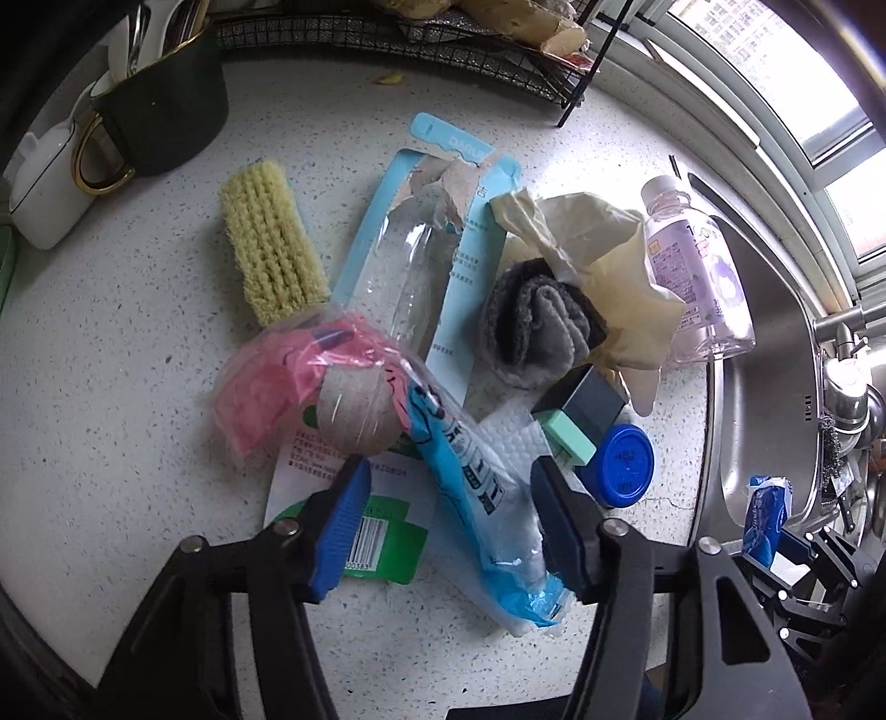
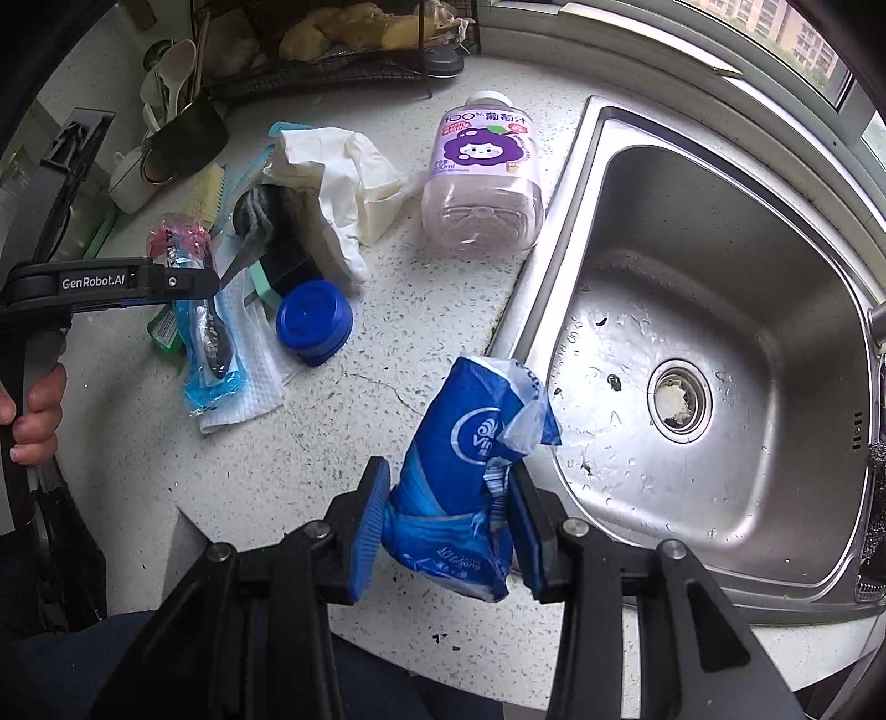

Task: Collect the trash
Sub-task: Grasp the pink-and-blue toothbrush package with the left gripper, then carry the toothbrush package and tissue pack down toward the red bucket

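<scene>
My left gripper (image 1: 449,471) points down over a heap of litter on the speckled counter (image 1: 111,387). Its jaws straddle a light-blue clear wrapper (image 1: 470,476) lying on a white paper towel (image 1: 515,437). The right pad touches the wrapper's edge and the left pad stands apart over a green-and-white card (image 1: 382,531), so the gripper is open. A pink wrapper around a cardboard roll (image 1: 310,387) lies just ahead. My right gripper (image 2: 448,526) is shut on a crumpled dark-blue tissue pack wrapper (image 2: 470,443), held above the counter beside the sink (image 2: 720,277).
Further litter: torn toothbrush packaging (image 1: 421,249), a yellowish glove (image 1: 598,266), a grey cloth (image 1: 531,327), a sponge (image 1: 576,421), a blue lid (image 1: 623,465), a grape juice bottle (image 2: 482,166). A scrub brush (image 1: 271,243), a dark mug (image 1: 166,111) and a wire rack (image 1: 443,39) stand behind.
</scene>
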Available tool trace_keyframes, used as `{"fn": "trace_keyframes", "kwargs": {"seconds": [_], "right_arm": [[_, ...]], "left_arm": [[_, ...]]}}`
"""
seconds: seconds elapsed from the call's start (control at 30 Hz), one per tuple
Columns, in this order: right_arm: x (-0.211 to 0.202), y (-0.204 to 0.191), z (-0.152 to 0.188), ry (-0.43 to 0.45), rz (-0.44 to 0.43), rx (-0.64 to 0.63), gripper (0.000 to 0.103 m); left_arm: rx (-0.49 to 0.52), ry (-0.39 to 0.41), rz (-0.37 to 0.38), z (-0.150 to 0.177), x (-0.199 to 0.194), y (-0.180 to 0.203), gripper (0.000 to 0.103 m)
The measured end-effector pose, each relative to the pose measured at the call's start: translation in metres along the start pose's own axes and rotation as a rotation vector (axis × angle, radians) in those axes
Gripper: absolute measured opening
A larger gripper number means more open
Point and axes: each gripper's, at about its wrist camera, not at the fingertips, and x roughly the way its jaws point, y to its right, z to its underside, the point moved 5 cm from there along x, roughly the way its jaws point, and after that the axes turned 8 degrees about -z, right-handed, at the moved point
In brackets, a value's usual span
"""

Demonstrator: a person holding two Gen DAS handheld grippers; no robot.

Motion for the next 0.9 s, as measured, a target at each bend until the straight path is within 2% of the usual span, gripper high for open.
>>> {"fn": "trace_keyframes", "kwargs": {"seconds": [0.07, 0.17, 0.3, 0.63, 0.9], "right_arm": [[0.001, -0.001, 0.0, 0.0, -0.004, 0.002, 0.039], [0.002, -0.001, 0.0, 0.002, -0.008, 0.0, 0.039], [-0.002, -0.005, 0.0, 0.011, -0.01, -0.007, 0.039], [-0.013, -0.015, 0.002, 0.027, -0.031, -0.038, 0.039], [-0.037, -0.025, 0.005, 0.064, -0.075, -0.085, 0.039]], "left_arm": [[0.021, -0.01, -0.001, 0.001, 0.003, 0.004, 0.035], [0.036, -0.016, 0.002, 0.004, 0.009, 0.011, 0.023], [0.046, 0.018, 0.019, 0.013, 0.001, 0.011, 0.016], [0.099, 0.14, 0.097, 0.041, -0.048, 0.009, 0.01], [0.145, 0.216, 0.13, 0.081, -0.093, 0.023, 0.009]]}}
